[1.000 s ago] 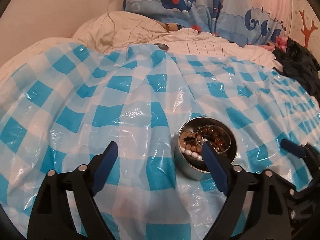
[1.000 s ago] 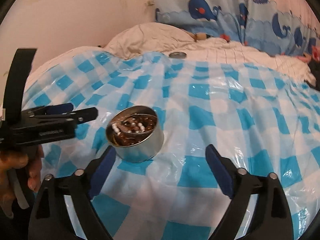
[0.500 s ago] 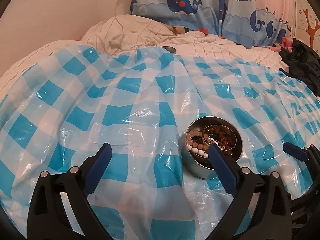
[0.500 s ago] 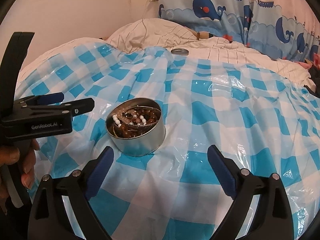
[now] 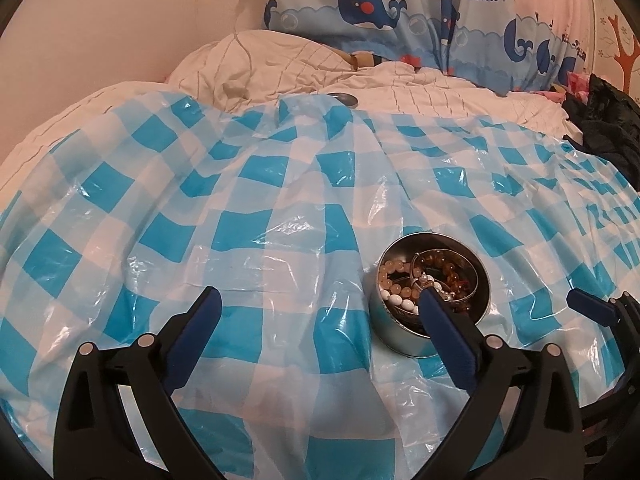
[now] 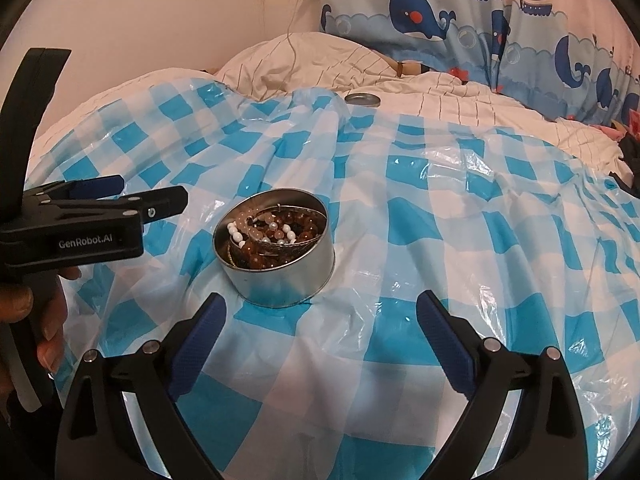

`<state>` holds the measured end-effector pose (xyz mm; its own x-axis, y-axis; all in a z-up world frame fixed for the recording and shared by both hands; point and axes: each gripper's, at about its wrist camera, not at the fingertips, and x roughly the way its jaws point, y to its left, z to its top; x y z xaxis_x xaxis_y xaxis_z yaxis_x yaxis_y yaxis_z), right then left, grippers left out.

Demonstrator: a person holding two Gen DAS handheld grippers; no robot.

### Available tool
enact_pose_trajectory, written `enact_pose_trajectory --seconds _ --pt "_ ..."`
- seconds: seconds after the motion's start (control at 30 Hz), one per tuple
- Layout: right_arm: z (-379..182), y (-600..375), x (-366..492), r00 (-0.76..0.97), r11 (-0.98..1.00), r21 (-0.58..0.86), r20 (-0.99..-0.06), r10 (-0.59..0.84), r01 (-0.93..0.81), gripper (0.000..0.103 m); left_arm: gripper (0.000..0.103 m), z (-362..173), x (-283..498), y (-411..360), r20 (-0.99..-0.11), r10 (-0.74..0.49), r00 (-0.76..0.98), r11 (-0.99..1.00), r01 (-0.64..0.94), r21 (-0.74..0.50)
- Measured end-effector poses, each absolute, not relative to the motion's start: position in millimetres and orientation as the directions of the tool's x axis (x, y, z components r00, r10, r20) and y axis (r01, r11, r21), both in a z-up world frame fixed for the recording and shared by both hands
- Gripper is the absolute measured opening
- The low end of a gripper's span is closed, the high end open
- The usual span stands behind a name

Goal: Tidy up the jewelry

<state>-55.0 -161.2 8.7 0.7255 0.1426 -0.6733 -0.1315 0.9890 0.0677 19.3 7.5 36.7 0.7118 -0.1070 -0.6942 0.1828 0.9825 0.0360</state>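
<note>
Beads (image 6: pixel 268 240) sat piled in tin (image 6: pixel 280 280) mid-sheet (image 6: pixel 440 220); lid (image 6: pixel 362 99) lay at far edge, prob. left to fit. Both grippers, left (image 5: pixel 318 308) & right (image 6: pixel 320 316), were released, empty.

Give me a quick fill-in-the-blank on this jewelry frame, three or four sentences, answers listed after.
1. The beaded bracelets lie inside a round metal ____.
2. The tin stands on a plastic sheet checked white and ____.
3. The tin's lid lies off the tin, at the sheet's ____ edge.
4. The left gripper and the right gripper both have their jaws ____, holding nothing.

Missing words: tin; blue; far; open
</note>
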Motion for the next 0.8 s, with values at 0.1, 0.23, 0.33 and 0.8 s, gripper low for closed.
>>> enact_pose_trajectory --seconds 0.1,0.23,0.33,0.8 --pt "7.1 -160.8 -55.4 0.724 0.989 0.065 -0.675 0.141 -0.132 0.092 0.095 36.1 19.7 7.2 -0.698 -0.100 0.709 0.983 0.178 0.041" --pt "7.5 -160.8 -55.0 0.724 0.989 0.066 -0.675 0.142 -0.132 0.092 0.095 35.9 19.7 6.4 -0.701 -0.096 0.707 0.983 0.178 0.045" --pt "7.7 -160.9 -55.0 0.725 0.989 0.065 -0.674 0.142 -0.132 0.094 0.095 35.2 20.3 5.7 -0.704 -0.090 0.704 0.983 0.177 0.051" --pt "6.7 -161.9 -55.6 0.725 0.990 0.060 -0.675 0.135 -0.128 0.094 0.095 31.6 19.8 6.2 -0.712 -0.079 0.697 0.982 0.176 0.063"
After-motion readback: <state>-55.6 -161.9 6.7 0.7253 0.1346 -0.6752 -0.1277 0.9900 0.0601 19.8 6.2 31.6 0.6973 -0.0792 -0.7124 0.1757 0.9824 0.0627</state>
